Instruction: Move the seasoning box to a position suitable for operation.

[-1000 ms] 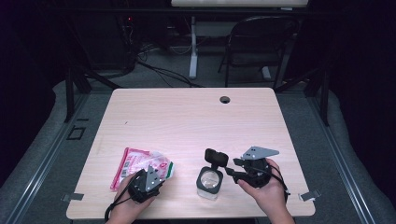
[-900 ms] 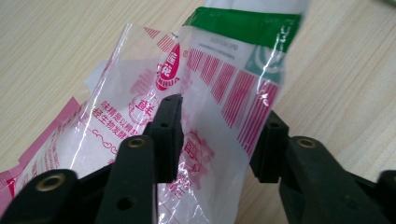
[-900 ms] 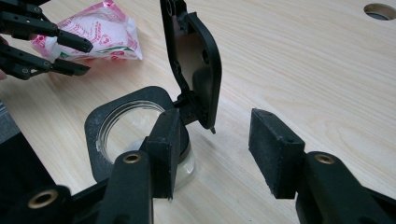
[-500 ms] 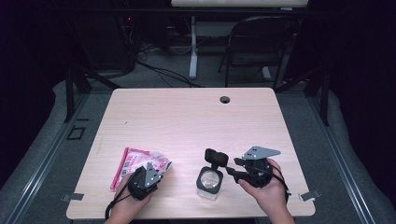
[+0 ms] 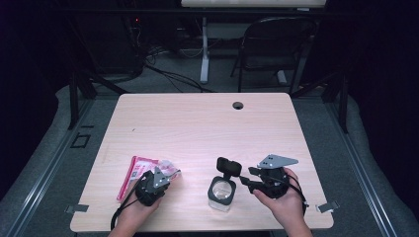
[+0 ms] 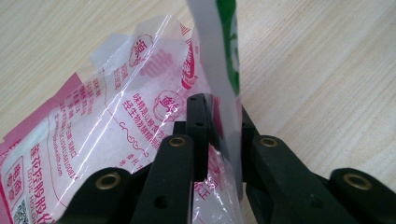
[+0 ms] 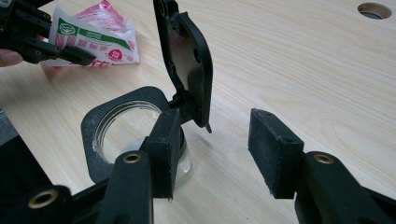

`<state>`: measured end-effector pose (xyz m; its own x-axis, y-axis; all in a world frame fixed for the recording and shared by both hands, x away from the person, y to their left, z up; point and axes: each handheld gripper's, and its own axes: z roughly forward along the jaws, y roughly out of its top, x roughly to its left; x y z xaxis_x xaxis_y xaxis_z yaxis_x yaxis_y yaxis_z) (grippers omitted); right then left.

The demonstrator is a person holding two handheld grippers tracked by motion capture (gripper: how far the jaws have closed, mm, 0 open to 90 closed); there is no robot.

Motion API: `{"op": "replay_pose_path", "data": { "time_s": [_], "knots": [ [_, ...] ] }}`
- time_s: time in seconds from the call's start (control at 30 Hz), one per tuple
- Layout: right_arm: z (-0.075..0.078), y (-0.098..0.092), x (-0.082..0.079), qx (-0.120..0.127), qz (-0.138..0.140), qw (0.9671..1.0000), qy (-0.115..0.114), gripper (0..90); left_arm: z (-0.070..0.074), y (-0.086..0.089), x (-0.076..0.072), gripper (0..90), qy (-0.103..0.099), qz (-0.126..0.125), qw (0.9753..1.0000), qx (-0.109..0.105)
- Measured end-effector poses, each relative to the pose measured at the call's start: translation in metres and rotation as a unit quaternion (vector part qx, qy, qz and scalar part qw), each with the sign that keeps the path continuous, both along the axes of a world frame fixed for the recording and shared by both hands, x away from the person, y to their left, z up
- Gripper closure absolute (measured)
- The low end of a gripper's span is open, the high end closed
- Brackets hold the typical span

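A clear plastic bag [image 5: 141, 170] with pink print lies at the table's front left. My left gripper [image 5: 165, 177] is shut on its torn top edge. In the left gripper view the bag [image 6: 116, 121] has a green-and-white strip pinched between the jaws of that gripper [image 6: 217, 121]. A small glass jar [image 5: 221, 191] with a black rim stands front centre, its hinged black lid [image 5: 229, 167] flipped up. My right gripper [image 5: 245, 178] is open just right of the jar. In the right gripper view the jar [image 7: 123, 123] and lid [image 7: 187, 60] sit beside the left finger [image 7: 166, 140], with nothing between the jaws.
The wooden table [image 5: 207, 128] has a round cable hole [image 5: 238, 105] near its far edge. A folding chair [image 5: 276, 44] and cables stand on the floor beyond it. In the right gripper view the left gripper [image 7: 32, 39] holds the bag [image 7: 93, 35] at top left.
The left gripper has edged slightly with the bag's edge in it. The right gripper and the jar have stayed where they were.
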<state>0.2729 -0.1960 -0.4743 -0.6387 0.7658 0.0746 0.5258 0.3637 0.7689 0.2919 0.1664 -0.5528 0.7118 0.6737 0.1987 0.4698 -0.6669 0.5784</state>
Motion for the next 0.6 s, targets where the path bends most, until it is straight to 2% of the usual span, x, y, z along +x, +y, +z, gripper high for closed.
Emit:
{"op": "replay_pose_path", "data": {
  "time_s": [0.07, 0.13, 0.37, 0.6],
  "knots": [
    [0.000, 0.000, 0.000, 0.001, -0.002, 1.0000, 0.000, 53.6, 0.000, 0.000, 0.001, 86.0, 0.002, 0.000, 1.0000, 0.000],
    [0.000, -0.001, 0.000, 0.001, -0.002, 1.0000, 0.000, 53.5, 0.000, 0.002, 0.003, 86.5, 0.017, 0.001, 0.9998, -0.011],
    [0.000, -0.001, 0.000, 0.001, -0.001, 1.0000, 0.001, 53.4, 0.001, 0.003, 0.007, 89.4, 0.023, 0.000, 0.9997, -0.007],
    [-0.001, -0.001, 0.000, 0.001, -0.002, 1.0000, 0.002, 53.6, 0.005, 0.004, 0.012, 90.0, 0.041, -0.005, 0.9992, -0.004]
  ]
}}
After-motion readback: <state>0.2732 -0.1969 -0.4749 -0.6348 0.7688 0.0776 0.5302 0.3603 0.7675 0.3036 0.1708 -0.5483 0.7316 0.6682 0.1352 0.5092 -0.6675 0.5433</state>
